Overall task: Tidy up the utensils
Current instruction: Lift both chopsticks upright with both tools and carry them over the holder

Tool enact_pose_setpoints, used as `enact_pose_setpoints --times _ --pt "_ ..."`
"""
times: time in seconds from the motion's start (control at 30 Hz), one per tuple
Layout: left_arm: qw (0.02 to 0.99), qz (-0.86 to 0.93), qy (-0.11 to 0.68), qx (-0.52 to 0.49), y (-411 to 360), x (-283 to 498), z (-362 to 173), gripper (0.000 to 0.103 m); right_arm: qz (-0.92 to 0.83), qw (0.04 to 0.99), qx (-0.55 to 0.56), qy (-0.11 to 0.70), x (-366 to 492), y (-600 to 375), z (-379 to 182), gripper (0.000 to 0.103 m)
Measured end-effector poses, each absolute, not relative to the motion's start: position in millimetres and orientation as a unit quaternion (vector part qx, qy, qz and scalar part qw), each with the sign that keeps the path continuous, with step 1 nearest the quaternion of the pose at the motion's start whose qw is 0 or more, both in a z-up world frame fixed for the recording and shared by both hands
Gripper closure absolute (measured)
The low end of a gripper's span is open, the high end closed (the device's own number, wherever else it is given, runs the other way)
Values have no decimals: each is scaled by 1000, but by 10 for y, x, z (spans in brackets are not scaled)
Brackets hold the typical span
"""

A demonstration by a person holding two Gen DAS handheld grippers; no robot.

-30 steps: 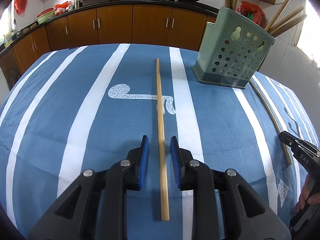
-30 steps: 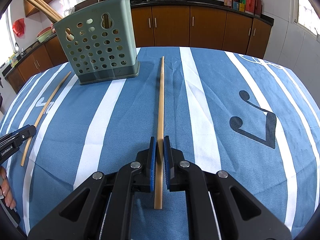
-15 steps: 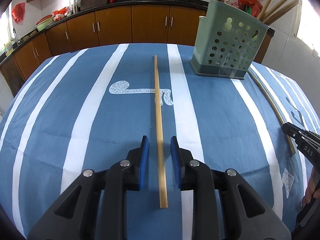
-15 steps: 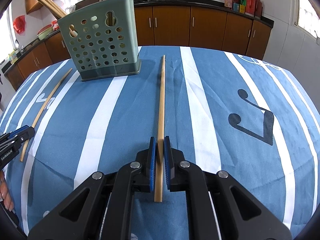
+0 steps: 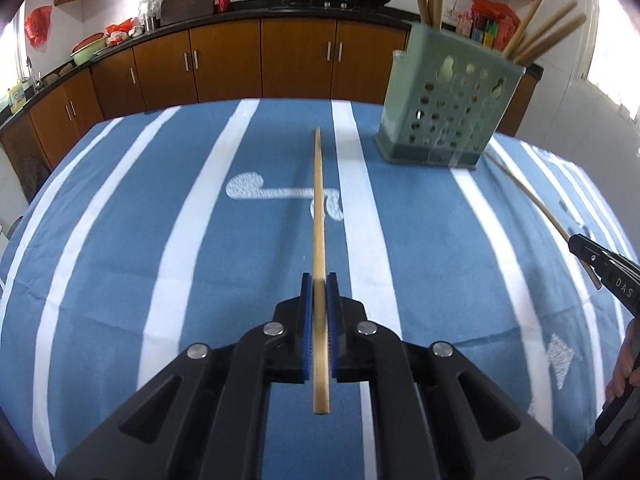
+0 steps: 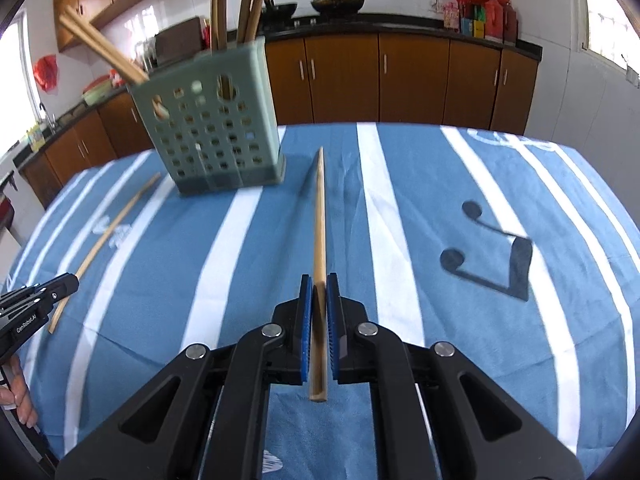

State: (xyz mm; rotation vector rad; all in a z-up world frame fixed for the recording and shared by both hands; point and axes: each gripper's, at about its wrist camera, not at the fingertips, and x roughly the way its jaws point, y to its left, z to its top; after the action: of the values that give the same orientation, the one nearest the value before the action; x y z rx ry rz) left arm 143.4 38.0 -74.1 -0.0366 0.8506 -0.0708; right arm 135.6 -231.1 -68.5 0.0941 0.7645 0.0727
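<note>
Left hand-held gripper (image 5: 319,280): blue pads just closed, now pinching a chopstick (image 5: 318,216) near its butt end, tip pointing toward the far edge of the worktop (image 5: 120,240). Right hand-held gripper (image 6: 319,280): pads pressed onto a second chopstick (image 6: 319,216), likewise clamped near the thick end, tip raised off the blue striped cloth with a shadow beneath. Beyond both tips, near the far edge: a green perforated utensil holder (image 6: 212,128), upright, several chopsticks already standing in it and leaning out at angles. Behind the worktop: brown kitchen cabinets (image 5: 296,60) along the wall.
</note>
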Motion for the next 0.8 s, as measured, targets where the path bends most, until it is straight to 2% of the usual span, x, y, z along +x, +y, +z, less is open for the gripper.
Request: enact_pose_setpoints --times 0.43,0.8 --pt "943 -34 328 -42 479 1294 -84 95 39 952 69 296 1236 -2430 -212 95" --pt "958 -33 280 -40 493 1248 260 95 43 961 80 262 1202 -2505 13 95"
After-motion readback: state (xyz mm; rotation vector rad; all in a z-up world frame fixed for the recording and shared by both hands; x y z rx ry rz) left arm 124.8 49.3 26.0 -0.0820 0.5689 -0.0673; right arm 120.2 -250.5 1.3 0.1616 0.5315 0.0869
